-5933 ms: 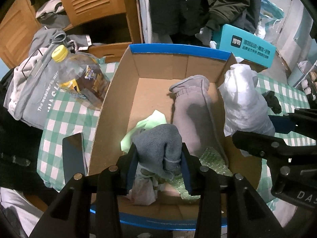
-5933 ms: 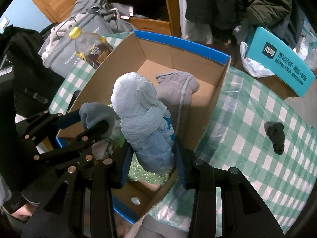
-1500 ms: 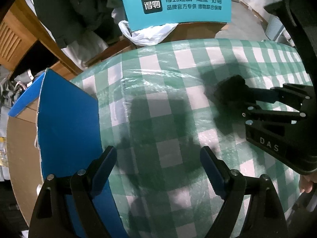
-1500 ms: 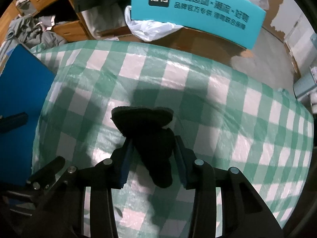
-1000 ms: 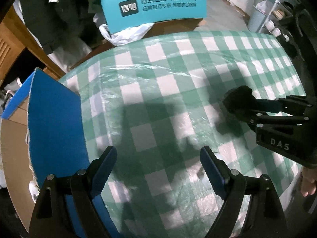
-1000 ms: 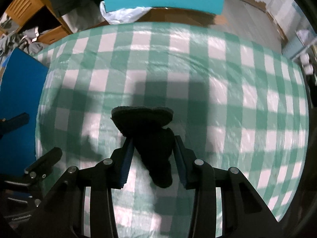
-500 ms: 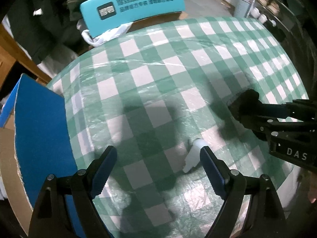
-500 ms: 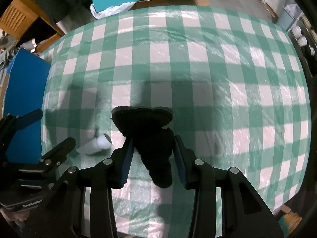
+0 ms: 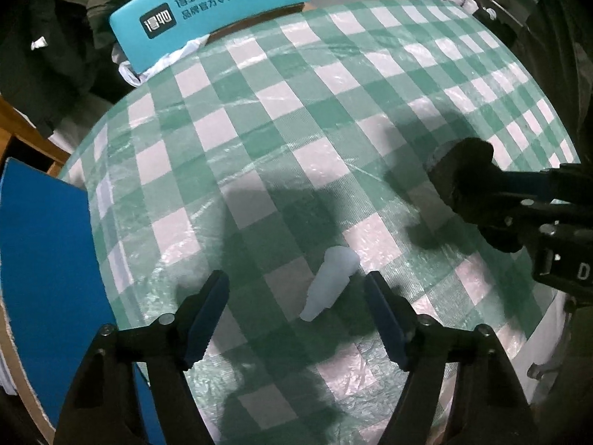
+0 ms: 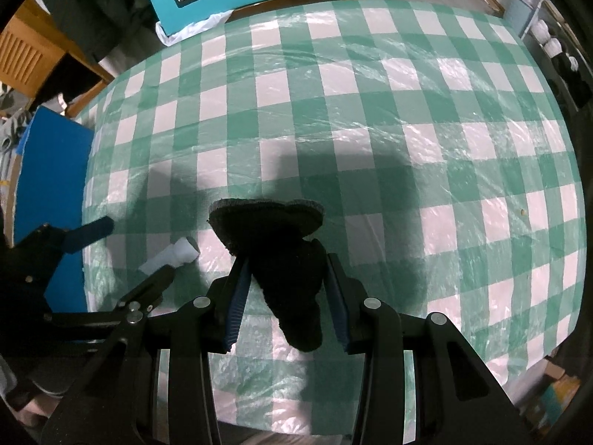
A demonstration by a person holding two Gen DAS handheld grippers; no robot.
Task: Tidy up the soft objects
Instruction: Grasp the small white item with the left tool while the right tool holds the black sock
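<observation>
My right gripper (image 10: pixel 285 282) is shut on a black fuzzy sock (image 10: pixel 281 244) and holds it above the green checked tablecloth (image 10: pixel 370 111). The sock also shows in the left wrist view (image 9: pixel 463 170), at the right. My left gripper (image 9: pixel 296 296) is open and empty, its jaws wide on either side of a small white soft piece (image 9: pixel 330 282) that lies on the cloth. The white piece shows in the right wrist view (image 10: pixel 174 256) beside the left gripper's fingers (image 10: pixel 89 233).
The blue-edged cardboard box (image 9: pixel 40 259) stands at the left of the table, seen also in the right wrist view (image 10: pixel 52 170). A teal box with white lettering (image 9: pixel 207 3) and a white plastic bag (image 10: pixel 192 29) sit beyond the far edge. Dark clothes hang behind.
Both grippers have drawn back from the box over the table. The right gripper still holds the black sock. The white piece has come into view between the left jaws.
</observation>
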